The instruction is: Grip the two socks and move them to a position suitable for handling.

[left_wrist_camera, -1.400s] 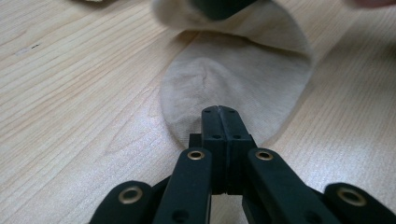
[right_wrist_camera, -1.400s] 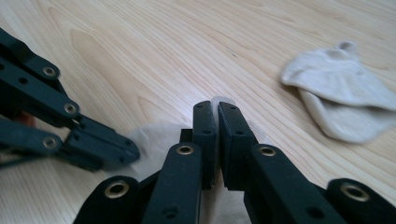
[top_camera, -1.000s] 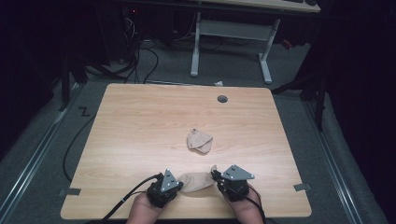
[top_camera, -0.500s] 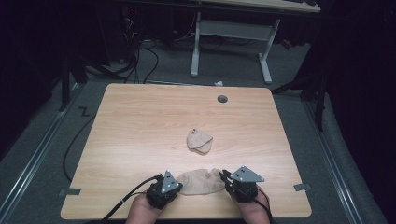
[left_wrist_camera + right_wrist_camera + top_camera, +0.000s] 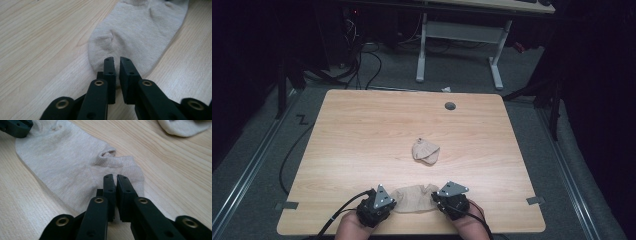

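Wooden table [image 5: 362, 130]: crumpled sock [image 5: 425, 151], cable hole [image 5: 450, 106].

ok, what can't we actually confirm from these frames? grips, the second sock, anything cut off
- Left gripper: its own jaws cover the flat sock's edge, so whether fabric is pinched is unclear.
- Right gripper: same at the other end of the sock.
- Bunched sock: too small in the high view to read its folds; cut off by the top edge in the right gripper view.
- Hands: cut off by the bottom edge in the high view.
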Demonstrator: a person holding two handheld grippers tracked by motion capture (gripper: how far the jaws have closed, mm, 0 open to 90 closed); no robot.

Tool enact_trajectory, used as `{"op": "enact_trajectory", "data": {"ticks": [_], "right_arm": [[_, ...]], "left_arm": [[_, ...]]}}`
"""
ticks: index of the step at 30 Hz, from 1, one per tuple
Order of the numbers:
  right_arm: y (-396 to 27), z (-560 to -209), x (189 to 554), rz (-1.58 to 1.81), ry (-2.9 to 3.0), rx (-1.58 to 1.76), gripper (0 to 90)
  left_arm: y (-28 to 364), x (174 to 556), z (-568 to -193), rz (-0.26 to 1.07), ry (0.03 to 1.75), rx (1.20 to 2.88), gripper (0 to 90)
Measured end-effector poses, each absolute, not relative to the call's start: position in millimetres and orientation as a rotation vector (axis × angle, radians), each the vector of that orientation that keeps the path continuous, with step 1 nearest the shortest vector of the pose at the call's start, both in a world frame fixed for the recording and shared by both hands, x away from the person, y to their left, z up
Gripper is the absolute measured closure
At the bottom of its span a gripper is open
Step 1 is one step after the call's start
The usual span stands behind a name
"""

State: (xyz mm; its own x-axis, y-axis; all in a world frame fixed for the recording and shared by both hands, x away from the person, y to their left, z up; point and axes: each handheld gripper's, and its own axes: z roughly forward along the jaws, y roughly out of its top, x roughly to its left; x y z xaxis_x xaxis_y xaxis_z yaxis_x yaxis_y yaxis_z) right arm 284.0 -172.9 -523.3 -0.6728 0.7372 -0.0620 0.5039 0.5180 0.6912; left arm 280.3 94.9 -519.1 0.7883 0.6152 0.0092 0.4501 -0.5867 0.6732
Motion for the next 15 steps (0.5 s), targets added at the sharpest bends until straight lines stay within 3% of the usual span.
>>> {"op": "enact_trajectory", "data": {"ticks": [7,11,15], "right_arm": [[-179,-509,291,1.008,2.323,1.032,83.7],[-183,-502,315,1.003,2.263,1.051,87.7],[-179,-501,364,0.965,2.221,1.118,89.1]], "left_arm": [[105,284,-510,0.347,0.783,2.221,67.6],[118,292,-506,0.359,0.814,2.153,62.3],[133,303,-507,0.351,0.873,2.104,59.6]]}}
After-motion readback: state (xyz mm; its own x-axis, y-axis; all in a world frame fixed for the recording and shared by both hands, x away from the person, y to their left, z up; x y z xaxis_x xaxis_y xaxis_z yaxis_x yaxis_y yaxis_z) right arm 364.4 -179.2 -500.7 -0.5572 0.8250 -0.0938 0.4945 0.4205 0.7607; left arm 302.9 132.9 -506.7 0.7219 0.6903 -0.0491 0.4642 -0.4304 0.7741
